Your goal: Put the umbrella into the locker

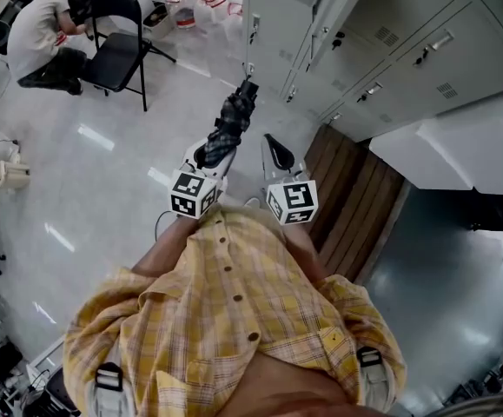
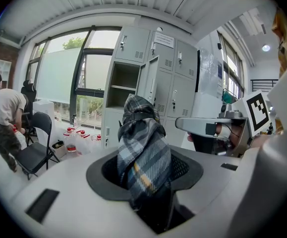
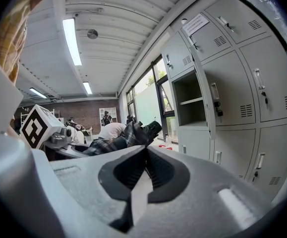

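A folded plaid umbrella [image 1: 232,120] in grey, blue and yellow stands between the jaws of my left gripper [image 1: 214,153], which is shut on its lower part; its dark tip points toward the lockers. In the left gripper view the umbrella [image 2: 142,143] rises out of the left gripper [image 2: 148,182] and covers part of the open locker [image 2: 123,86], a bare compartment with one shelf. My right gripper [image 1: 277,150] hangs just right of the left one, shut with nothing in it. In the right gripper view the right gripper [image 3: 145,157] has its pads together, with the umbrella [image 3: 126,135] to its left and the open locker [image 3: 193,98] ahead.
A bank of grey lockers [image 1: 407,50] fills the upper right, one door [image 1: 253,24] swung open. A wooden slatted bench [image 1: 355,198] lies below them. A person bends beside a black folding chair [image 1: 121,42] at far left, with water bottles [image 1: 190,7] by the window.
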Demonstrator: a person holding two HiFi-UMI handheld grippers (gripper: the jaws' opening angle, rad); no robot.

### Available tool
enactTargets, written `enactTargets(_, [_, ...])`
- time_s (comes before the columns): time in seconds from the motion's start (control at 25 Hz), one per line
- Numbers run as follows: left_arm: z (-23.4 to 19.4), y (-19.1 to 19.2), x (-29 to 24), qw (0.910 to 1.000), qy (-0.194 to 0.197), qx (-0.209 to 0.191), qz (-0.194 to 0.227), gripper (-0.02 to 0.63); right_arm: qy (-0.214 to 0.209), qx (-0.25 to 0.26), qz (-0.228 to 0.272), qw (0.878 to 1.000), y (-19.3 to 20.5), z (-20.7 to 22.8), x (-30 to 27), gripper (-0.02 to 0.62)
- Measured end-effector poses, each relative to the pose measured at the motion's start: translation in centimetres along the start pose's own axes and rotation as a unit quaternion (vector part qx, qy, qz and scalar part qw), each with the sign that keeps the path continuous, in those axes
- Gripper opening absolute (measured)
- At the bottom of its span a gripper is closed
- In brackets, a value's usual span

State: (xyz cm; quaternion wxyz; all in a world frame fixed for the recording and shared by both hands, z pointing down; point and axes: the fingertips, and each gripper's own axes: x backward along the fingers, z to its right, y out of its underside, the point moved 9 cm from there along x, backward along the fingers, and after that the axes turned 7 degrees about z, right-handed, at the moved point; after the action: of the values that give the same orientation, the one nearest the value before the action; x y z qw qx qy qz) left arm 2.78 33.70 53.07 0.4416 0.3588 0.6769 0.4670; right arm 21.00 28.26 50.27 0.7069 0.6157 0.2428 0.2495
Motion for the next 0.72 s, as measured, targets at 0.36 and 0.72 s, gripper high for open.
enactTargets(0.36, [-3.7, -1.0, -4.7, 0.9997, 0.014, 0.018, 0.007, 0.178, 0.023, -0.011, -0.013, 1.0, -0.1, 3.2, -4.0, -0.003])
enactTargets(0.72, [-8.9, -3.5, -12.0, 0.9988, 0.047, 0.016, -0.001, 0.178, 0.045, -0.015, -0.021, 0.999, -0.2, 7.6, -11.9, -0.003])
